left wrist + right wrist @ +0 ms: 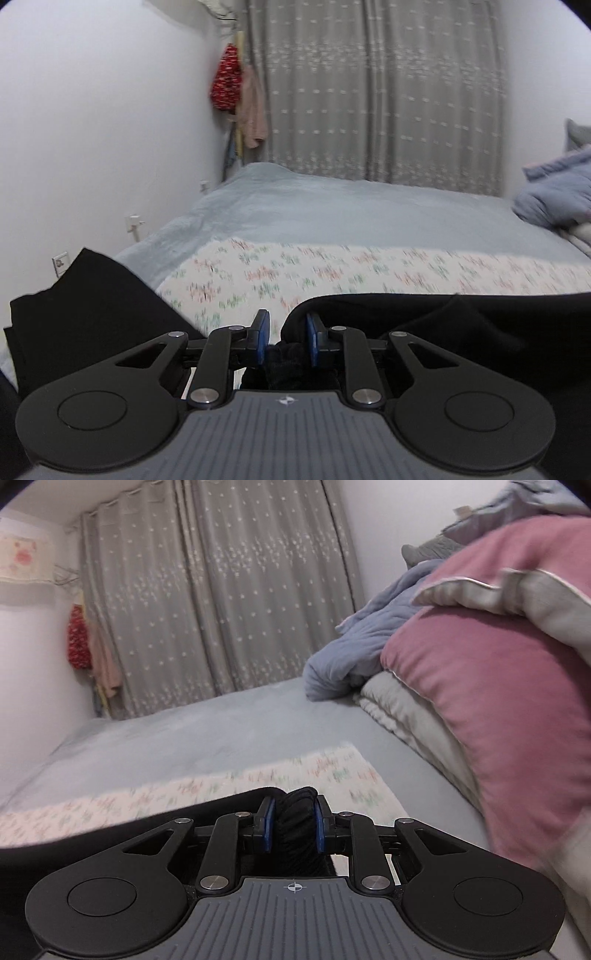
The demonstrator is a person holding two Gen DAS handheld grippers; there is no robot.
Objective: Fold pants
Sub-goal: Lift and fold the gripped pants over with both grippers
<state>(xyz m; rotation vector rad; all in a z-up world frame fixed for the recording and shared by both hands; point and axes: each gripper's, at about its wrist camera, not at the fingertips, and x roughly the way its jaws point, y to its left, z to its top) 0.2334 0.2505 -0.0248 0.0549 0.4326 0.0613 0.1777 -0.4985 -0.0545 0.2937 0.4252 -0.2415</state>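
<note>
The black pants hang lifted over a white floral cloth spread on the bed. In the left wrist view, my left gripper is shut on a bunch of the black fabric, which shows between its blue pads; more of the pants drapes at the lower left. In the right wrist view, my right gripper is shut on a gathered, ribbed fold of the pants. From that fold the black fabric stretches away to the left, above the floral cloth.
The bed has a blue-grey cover. A pink pillow, a folded grey blanket and a blue quilt are piled on its right side. A white wall runs along the left, a grey curtain hangs behind, and a red bag hangs in the corner.
</note>
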